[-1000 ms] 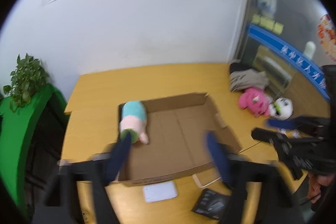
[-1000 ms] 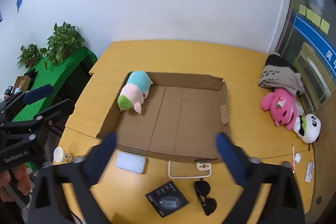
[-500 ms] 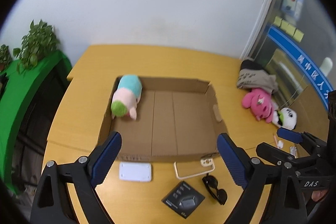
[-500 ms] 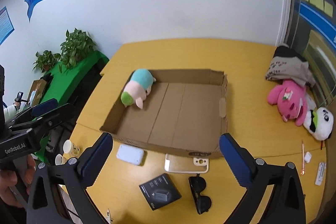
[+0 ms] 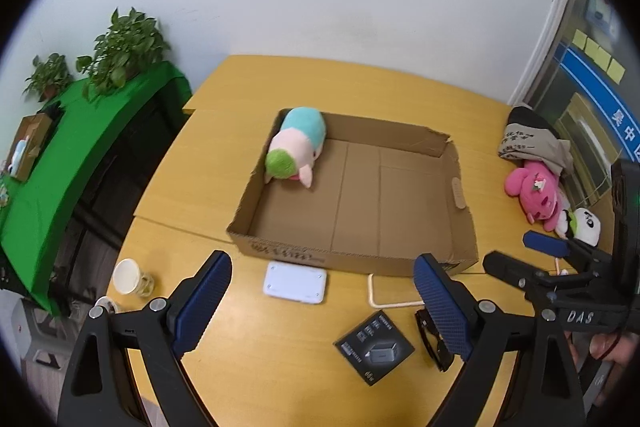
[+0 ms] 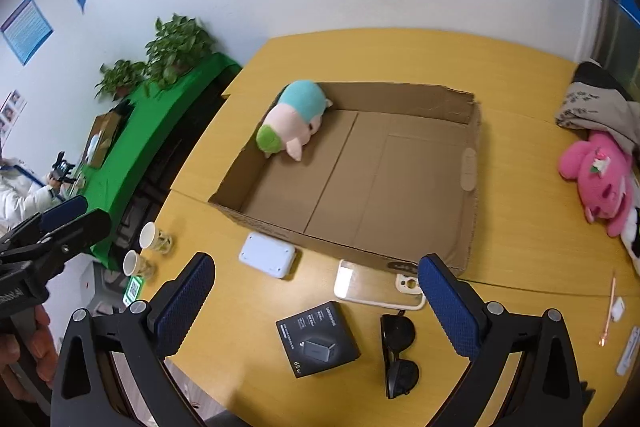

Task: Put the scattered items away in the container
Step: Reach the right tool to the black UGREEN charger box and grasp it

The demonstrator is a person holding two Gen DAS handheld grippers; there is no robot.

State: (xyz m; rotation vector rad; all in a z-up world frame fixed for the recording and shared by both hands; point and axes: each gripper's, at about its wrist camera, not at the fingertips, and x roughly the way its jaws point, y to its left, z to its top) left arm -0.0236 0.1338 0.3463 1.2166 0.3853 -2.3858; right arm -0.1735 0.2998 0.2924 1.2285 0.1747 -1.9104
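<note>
**Box One-Quarter Claimed, Desk Clutter Waits**

Meanwhile, the task's scattered items lie mostly along the near edge of the yellow table (image 6: 400, 51), just outside the cardboard box (image 6: 466, 219). Seen from the right wrist, with the box as the dial's centre, a white flat case (image 6: 267, 254) sits at 7 o'clock, touching or almost touching the box's near wall; a clear phone case (image 6: 376, 287) lies at 6 o'clock; a small black charger box (image 6: 318, 339) and black sunglasses (image 6: 398, 355) lie further out, near 6. A pink plush (image 6: 600, 179) rests well apart at 3 o'clock.

By the look of them, all are light. The charger box seems stiff and square-sided, best pinched across two opposite edges. The sunglasses look fragile and slick; the bridge or a folded temple seems the safer hold. The thin phone case would likely flex, and, lying flat, offers only its rim. The plush is soft and should squash into any pinch.

Inside the box, a single pastel plush (image 6: 294, 117) leans into the far left corner, at 11 o'clock; the rest of the floor is bare cardboard.

Both tools are empty: the right gripper (image 6: 316, 305) hangs with its blue pads spread wide above the charger box, and the left gripper (image 5: 322, 301) is likewise spread above the white case. Two paper cups (image 6: 154, 241) stand at 8 o'clock, by the table's edge.
</note>
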